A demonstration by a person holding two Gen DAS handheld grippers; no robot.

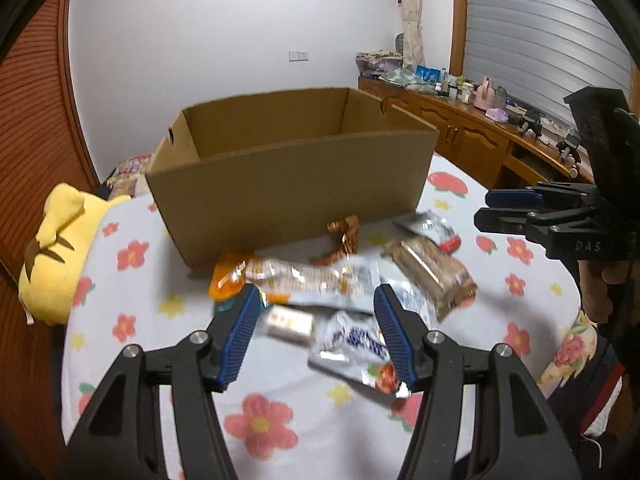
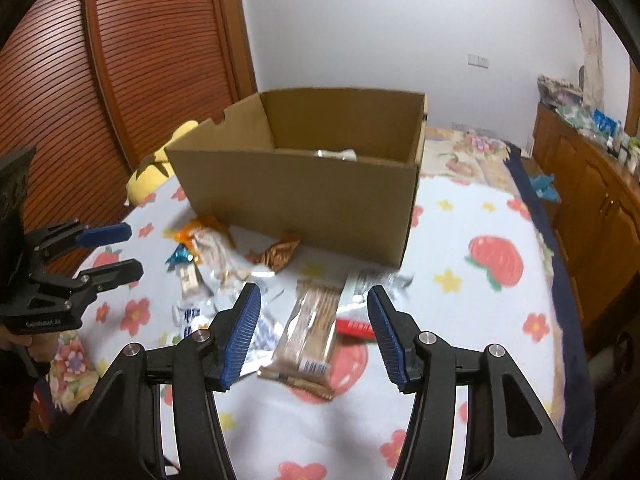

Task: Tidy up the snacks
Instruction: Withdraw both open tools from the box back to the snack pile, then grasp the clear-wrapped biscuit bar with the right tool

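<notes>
**Both claws open over the snack pile, box waiting behind**

Left wrist view: left claw [image 1: 316, 328] hangs w/ jaws about half apart, nothing gripped. Below it, on the flowered bed cover [image 1: 260, 428], lies a loose heap of snacks: a small white bar [image 1: 290, 323] and a silver-blue packet [image 1: 356, 350] sit between the blue pads but aren't pressed by them. Just past them a long clear-wrapped snack [image 1: 316, 278], an orange packet [image 1: 226, 278] at its left end, a brown bar [image 1: 434, 276] to the right, a copper-foil candy [image 1: 345, 234] against the box wall. Cardboard box [image 1: 288, 196] stands open-topped behind the pile, toward the far edge of the bed. Yellow plush [image 1: 60, 256] at the bed's left edge. Right claw [image 1: 490, 210] shows at the frame's right, jaws apart, empty.

Right wrist view: right claw [image 2: 314, 330] also roughly half open, holding nothing; the brown bar lies lengthwise under the gap, a red packet [image 2: 354, 326] beside its right side. Something pale already sits inside the box; can't tell what.

Handling, as a guess: all light, crinkly film, slippery, contents prob. crushable. Bars are stiffest, so pinch across the short width mid-length. Flat packets: take a sealed end or edge, gentle squeeze.
</notes>
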